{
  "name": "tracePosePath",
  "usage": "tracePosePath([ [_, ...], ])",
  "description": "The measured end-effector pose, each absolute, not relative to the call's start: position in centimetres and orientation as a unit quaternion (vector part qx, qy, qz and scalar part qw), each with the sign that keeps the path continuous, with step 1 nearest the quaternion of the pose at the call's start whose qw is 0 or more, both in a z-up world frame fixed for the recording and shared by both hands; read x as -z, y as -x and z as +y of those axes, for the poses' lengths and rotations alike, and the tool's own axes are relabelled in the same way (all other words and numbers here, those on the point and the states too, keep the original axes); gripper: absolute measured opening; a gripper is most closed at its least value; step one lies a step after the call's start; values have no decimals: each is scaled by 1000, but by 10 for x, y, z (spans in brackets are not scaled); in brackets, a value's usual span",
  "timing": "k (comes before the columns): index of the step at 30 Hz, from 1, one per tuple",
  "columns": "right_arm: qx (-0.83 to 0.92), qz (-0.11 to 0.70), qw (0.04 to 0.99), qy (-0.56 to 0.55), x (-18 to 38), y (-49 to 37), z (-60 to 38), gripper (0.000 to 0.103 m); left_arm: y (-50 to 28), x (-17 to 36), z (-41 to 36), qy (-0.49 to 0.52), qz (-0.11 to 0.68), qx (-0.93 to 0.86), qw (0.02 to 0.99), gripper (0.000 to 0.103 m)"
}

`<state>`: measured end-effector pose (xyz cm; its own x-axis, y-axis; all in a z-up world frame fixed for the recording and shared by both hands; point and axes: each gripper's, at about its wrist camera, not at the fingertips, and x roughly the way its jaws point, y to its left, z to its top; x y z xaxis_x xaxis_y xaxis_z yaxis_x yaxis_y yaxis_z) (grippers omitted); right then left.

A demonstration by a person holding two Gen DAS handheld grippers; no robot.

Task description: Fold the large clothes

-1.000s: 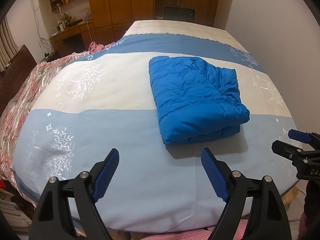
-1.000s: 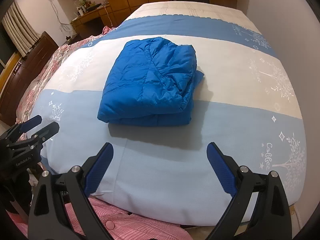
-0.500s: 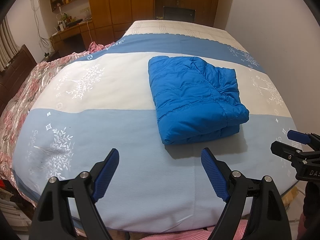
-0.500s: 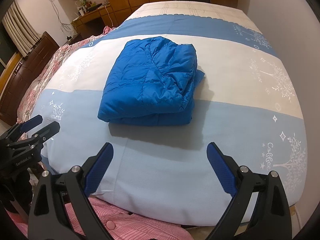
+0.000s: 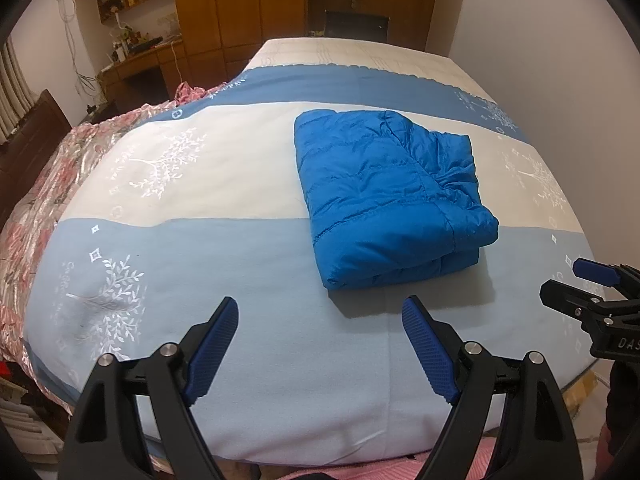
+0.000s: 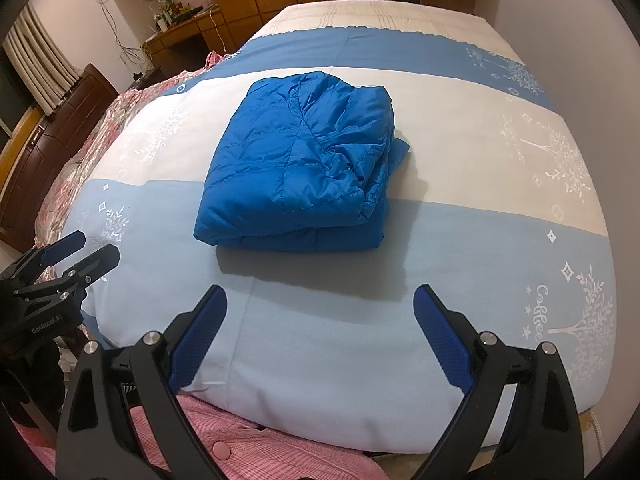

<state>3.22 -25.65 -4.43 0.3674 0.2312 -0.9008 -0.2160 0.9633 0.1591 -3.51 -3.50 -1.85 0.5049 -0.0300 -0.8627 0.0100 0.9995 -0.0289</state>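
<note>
A folded blue quilted jacket (image 5: 390, 196) is laid on the striped bed (image 5: 240, 264); left tongs (image 5: 320, 344) and right tongs (image 6: 320, 334) are held wide apart, empty.

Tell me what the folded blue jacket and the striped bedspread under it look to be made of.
Folded blue quilted jacket: probably thin synthetic shell over soft padding; it has a slight sheen, stitched channels and puffy creases. Blue-and-cream striped bedspread: apparently matte woven or brushed fabric, no shine, with pale printed tree motifs.
</note>
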Motion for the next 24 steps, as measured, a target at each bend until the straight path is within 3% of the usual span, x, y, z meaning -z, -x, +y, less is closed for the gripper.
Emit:
tracePosePath([
  [24, -134, 548, 826, -7, 48, -34, -256, 94, 33, 19, -35, 10, 500, 18, 866, 84],
])
